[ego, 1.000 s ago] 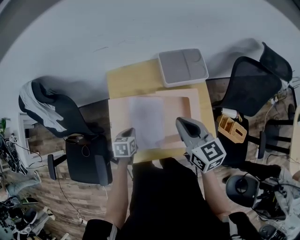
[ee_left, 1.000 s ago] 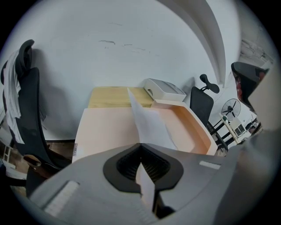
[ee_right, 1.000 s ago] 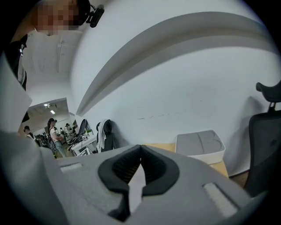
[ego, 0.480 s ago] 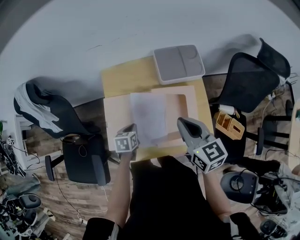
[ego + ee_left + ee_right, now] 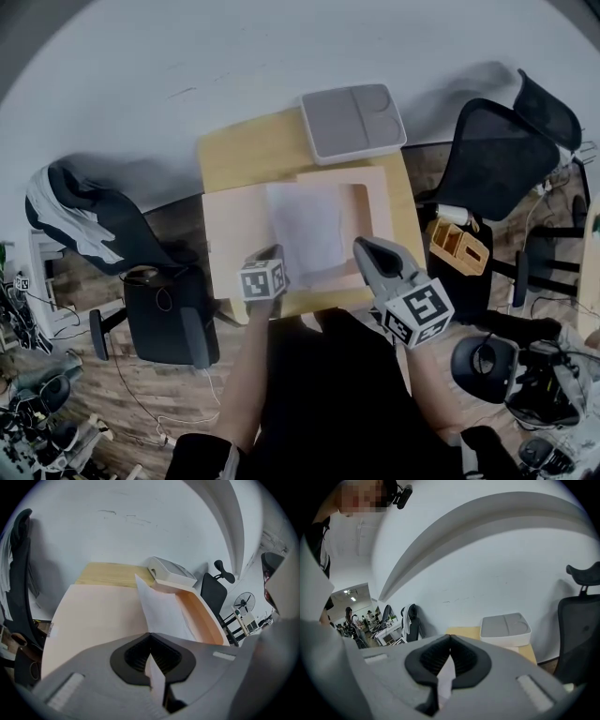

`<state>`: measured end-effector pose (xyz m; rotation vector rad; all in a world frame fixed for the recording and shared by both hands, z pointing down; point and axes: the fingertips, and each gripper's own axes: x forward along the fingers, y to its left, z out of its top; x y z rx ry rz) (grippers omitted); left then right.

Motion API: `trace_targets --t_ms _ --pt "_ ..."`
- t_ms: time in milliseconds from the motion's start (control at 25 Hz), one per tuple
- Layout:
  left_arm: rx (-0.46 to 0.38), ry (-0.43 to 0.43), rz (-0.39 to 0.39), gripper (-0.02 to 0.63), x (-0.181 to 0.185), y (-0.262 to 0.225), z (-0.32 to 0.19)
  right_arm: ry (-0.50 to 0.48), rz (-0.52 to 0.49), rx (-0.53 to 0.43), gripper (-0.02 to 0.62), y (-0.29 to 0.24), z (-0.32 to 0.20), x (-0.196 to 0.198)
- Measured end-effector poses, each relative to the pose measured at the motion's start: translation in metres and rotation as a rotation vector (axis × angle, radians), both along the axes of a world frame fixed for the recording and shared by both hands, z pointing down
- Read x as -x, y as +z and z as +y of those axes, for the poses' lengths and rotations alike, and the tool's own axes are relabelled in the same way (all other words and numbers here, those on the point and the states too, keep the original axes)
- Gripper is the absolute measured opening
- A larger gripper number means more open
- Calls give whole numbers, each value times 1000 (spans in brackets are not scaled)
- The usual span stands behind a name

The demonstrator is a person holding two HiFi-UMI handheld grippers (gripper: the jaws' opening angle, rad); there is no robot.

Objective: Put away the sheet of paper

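Paper (image 5: 305, 225) shifted right over peach box (image 5: 380, 202), left gripper (image 5: 274, 251) and right gripper (image 5: 362, 247) jaws clamped on it

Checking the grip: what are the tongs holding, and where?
The sheet of paper: left tongs pinch its near-left corner, right tongs its near-right corner.
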<state>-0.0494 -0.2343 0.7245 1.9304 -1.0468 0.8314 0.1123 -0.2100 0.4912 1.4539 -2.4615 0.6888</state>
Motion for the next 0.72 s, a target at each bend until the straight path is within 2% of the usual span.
trace_targets --t_ms 720 --pt "38 79 19 9 -76 10 10 28 -9 16 0 7 17 -36"
